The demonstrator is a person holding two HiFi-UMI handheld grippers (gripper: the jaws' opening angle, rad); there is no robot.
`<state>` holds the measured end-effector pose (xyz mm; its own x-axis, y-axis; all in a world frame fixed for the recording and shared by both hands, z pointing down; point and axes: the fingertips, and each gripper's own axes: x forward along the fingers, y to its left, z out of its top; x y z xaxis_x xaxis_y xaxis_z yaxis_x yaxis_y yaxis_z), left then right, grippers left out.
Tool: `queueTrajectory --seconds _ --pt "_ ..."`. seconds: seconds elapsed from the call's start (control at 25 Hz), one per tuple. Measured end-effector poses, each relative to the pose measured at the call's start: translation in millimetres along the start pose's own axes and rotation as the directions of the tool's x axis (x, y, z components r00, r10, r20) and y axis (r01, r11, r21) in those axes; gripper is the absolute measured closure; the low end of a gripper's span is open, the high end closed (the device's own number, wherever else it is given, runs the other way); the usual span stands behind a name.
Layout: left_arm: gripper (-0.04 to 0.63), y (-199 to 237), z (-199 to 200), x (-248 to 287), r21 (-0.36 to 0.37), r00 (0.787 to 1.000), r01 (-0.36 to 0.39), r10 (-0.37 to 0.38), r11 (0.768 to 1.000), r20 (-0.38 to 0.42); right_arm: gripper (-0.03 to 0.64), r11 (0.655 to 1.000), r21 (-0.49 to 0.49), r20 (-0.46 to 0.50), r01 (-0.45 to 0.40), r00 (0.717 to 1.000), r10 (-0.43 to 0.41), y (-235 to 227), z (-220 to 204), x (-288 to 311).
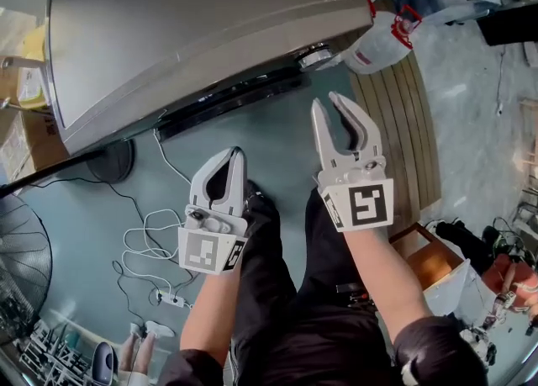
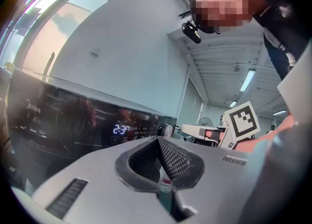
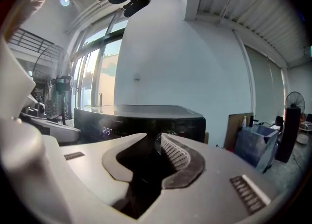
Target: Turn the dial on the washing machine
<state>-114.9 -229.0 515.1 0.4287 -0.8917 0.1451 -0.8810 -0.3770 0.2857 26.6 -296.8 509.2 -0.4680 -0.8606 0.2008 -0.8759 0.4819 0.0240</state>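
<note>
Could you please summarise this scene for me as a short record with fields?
appliance: washing machine, grey top, dark front panel
dial: silver, at the panel's right end, untouched
display: lit
left gripper: fingers together, empty, held lower and further from the machine
right gripper: fingers slightly apart, nothing between them, pointing toward the dial but short of it
floor: white cable, fan

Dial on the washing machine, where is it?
Head view: the dial sits at the right end of the washing machine front, just beyond the right gripper.
</note>
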Motion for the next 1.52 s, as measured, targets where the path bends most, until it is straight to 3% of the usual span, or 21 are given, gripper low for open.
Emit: queueTrajectory --seconds 0.2,0.6,0.84,1.0,1.24,1.36,1.52 --pt "0.580 0 44 -20 0.007 1.000 0.030 -0.030 1.000 0.008 0.585 1.000 -0.020 -0.009 0.024 1.000 -0.024 20 36 -34" --pt "0.580 -21 111 -81 0.049 0.995 0.100 -0.099 0.994 -0.015 0.591 0.999 0.004 0.074 0.035 0.997 -0.035 23 140 -112" --pt "0.580 -13 164 -125 0.077 0.996 0.086 -0.088 0.993 0.021 0.595 0.996 -0.030 0.131 0.086 0.988 -0.082 10 193 -171" --pt "0.580 -6 185 -149 0.084 0.996 0.078 -0.082 0.993 0.045 0.595 0.994 -0.020 0.152 0.103 0.983 -0.099 4 207 -196" --pt "0.580 -12 203 -181 0.118 0.996 0.034 -0.043 0.992 0.076 0.595 0.999 -0.034 0.160 0.036 0.987 -0.030 11 215 -211" --pt "0.580 -24 208 -198 0.115 0.996 0.012 -0.023 0.993 0.092 0.595 1.000 0.012 0.157 -0.001 0.988 -0.001 15 216 -223" --pt "0.580 -48 211 -219 0.117 0.996 0.001 -0.012 0.993 0.090 0.595 1.000 -0.003 0.141 -0.003 0.990 0.003 17 204 -245"
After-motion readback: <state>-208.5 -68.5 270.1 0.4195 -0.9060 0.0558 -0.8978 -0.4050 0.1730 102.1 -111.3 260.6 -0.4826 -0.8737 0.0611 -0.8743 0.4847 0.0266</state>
